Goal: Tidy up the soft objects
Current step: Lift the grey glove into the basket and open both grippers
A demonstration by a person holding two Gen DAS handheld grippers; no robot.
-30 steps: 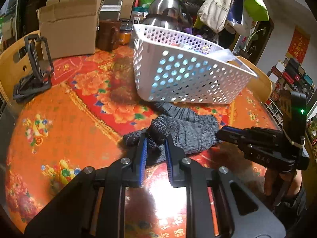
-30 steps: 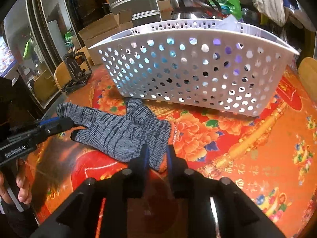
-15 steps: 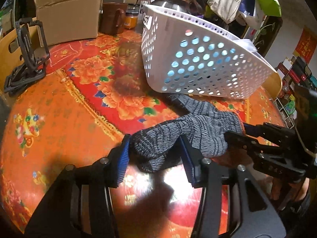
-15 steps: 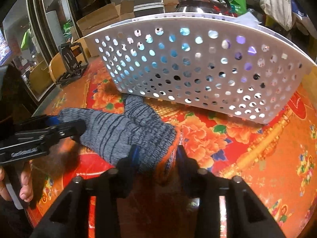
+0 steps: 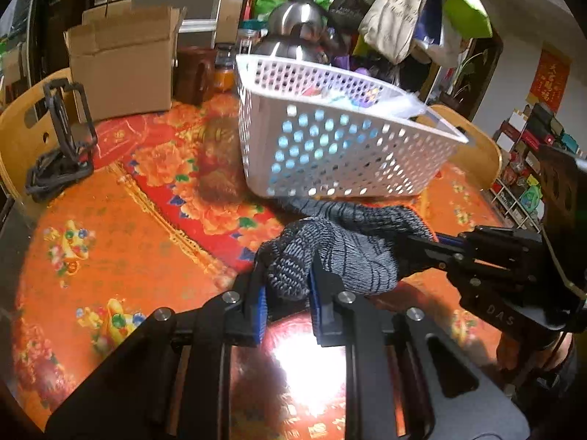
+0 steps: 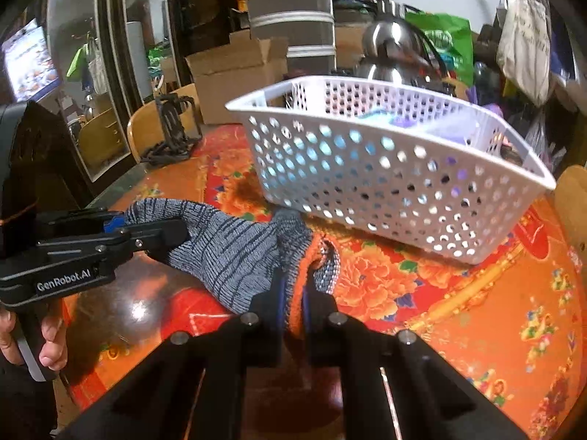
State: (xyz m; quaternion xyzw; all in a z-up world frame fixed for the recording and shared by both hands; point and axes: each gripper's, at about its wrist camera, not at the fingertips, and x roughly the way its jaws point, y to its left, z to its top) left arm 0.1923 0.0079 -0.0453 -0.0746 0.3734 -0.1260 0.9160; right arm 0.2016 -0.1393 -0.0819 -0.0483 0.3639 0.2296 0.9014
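A cluttered room with hanging bags rings a tabletop (image 5: 110, 227) under an orange-and-red flowered cloth. At twelve o'clock sits a white perforated basket (image 5: 330, 146); a cardboard box (image 5: 121, 73) stands at ten. Just before the basket, a grey knit glove (image 5: 348, 249) is lifted between the left gripper (image 5: 286, 293), jaws clamped on its fingers, and the right gripper (image 6: 293, 308), jaws clamped on its orange cuff.

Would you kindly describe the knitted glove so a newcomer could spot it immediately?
Find the white perforated basket on the orange floral tablecloth. Just in front of it is the grey striped knit glove, pinched at opposite ends by the left gripper and right gripper. Only it has an orange-lined cuff.
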